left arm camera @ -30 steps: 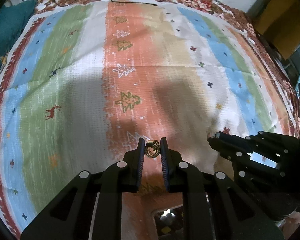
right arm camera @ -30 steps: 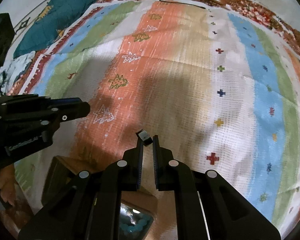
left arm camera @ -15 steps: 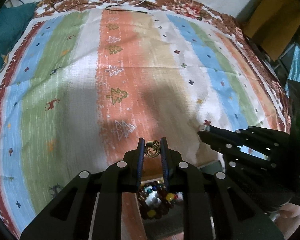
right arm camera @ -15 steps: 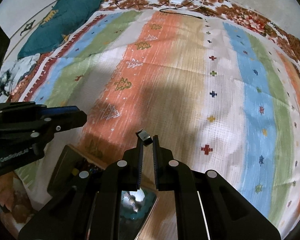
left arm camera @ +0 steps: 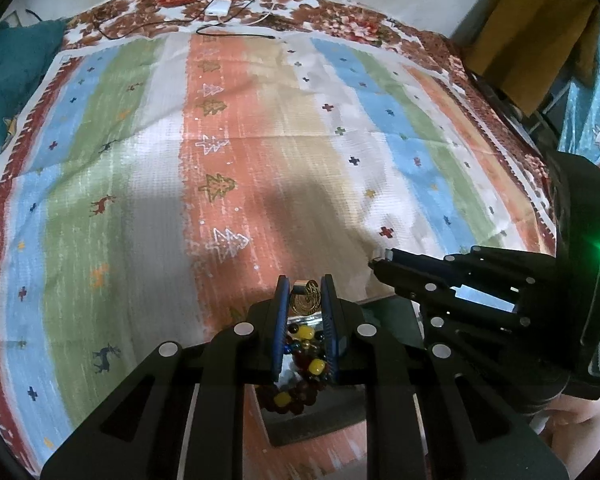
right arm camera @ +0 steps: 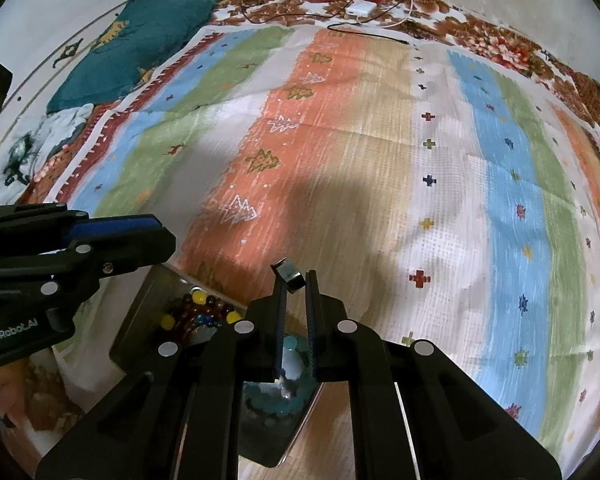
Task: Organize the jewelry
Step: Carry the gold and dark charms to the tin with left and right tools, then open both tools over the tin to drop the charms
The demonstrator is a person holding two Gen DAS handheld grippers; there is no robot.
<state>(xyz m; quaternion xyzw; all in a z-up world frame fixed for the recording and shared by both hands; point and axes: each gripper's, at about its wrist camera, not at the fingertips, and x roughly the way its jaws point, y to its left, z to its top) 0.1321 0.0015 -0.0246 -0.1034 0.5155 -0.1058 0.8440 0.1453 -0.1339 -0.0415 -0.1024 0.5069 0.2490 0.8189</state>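
My left gripper (left arm camera: 305, 292) is shut on a round gold pendant (left arm camera: 307, 302), held above a dark metal tray (left arm camera: 312, 420) that holds a string of red, yellow and dark beads (left arm camera: 306, 344). My right gripper (right arm camera: 294, 280) is shut on a small dark ring-like piece (right arm camera: 289, 273), held above a tray compartment with turquoise beads (right arm camera: 278, 400). The bead string also shows in the right wrist view (right arm camera: 198, 314). The right gripper appears at the right of the left wrist view (left arm camera: 384, 262), and the left gripper at the left of the right wrist view (right arm camera: 156, 236).
A striped cloth (left arm camera: 260, 160) with tree and cross motifs covers the bed. A white charger with cables (left arm camera: 218, 9) lies at the far edge. A teal pillow (right arm camera: 132, 48) lies far left. An ochre cloth (left arm camera: 528, 40) hangs at the right.
Both grippers have pulled back and up over the tray, so the beads and compartments have come into view below them. Each still holds its piece.
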